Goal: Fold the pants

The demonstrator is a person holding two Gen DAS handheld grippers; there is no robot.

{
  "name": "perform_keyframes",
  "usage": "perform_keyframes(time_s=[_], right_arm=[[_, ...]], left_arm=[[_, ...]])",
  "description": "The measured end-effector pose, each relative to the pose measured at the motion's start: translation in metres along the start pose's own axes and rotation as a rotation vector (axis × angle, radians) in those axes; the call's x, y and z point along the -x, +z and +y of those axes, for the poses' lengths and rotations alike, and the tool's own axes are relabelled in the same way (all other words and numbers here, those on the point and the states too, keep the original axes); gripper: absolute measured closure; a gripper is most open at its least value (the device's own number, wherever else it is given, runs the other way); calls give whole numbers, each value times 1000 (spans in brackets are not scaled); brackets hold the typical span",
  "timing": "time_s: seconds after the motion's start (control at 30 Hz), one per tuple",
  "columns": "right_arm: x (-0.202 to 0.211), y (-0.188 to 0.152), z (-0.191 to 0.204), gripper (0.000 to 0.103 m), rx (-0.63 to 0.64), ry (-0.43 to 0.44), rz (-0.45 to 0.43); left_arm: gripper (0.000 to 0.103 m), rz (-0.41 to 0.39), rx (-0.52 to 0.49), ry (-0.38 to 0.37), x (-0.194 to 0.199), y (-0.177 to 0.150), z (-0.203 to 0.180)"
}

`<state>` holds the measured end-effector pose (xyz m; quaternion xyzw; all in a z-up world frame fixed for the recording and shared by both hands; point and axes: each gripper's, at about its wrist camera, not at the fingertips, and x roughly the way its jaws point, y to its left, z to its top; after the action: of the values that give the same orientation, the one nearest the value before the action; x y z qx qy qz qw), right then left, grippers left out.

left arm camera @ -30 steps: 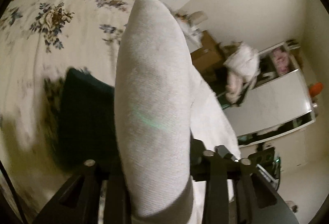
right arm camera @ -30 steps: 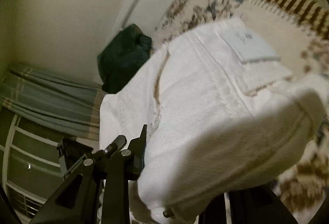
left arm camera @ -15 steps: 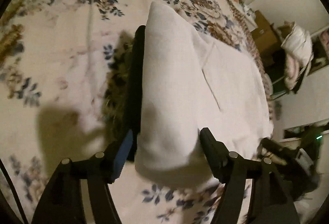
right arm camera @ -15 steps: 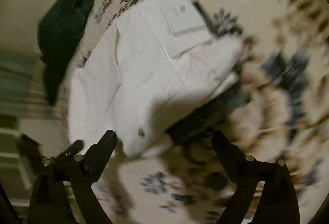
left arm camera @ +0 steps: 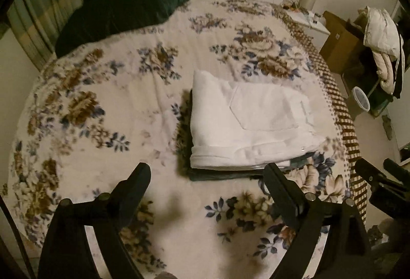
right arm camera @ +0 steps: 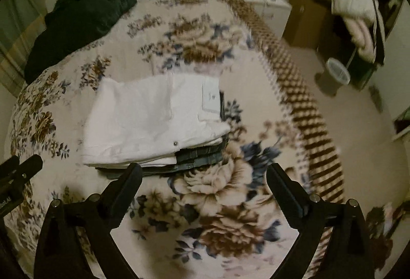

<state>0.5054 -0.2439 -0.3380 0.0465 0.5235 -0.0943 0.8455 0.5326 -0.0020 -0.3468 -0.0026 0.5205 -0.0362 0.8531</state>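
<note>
White folded pants (left arm camera: pixel 246 125) lie atop what seems darker folded clothing (right arm camera: pixel 197 154) on bed (left arm camera: pixel 107 104).

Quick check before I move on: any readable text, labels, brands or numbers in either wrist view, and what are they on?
None can be read.
White patch on the waistband of the folded white pants: the label has small dark marks, too blurred to read.
Left gripper at the edge of the right wrist view: pale lettering on its body, cut off and too small to read.
Cardboard box: a small pale sticker, unreadable.
</note>
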Motion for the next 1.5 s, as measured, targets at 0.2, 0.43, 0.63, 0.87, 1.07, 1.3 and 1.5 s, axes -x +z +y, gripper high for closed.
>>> perform_keyframes(time_s=[0.2,0.43,0.63,0.87,1.07,1.3,1.5], right_arm=[[91,-12,7,4,32,4,-51],[206,-47,11,4,52,16,-133],[311,-82,3,4,44,39,-205],[428,-132,-12,4,35,56,-302],[515,-179,-24,4,30,58,-384],[565,-211,-25,3,64,57,-416],[562,-207,-25,0,69,60,-433]], left_arm=[[13,-67,11,-12,85,-12,-5],[13,-160,0,-2,179,-39,-8],[13,-237,-7,-8,264,-67,-6],[13,-316,-20,-21,348,-104,-8],[13,-367,-24,-17,398,-132,-10],[5,-384,-13,-12,416,-158,-7],[0,-387,3,-12,403,-156,-7]])
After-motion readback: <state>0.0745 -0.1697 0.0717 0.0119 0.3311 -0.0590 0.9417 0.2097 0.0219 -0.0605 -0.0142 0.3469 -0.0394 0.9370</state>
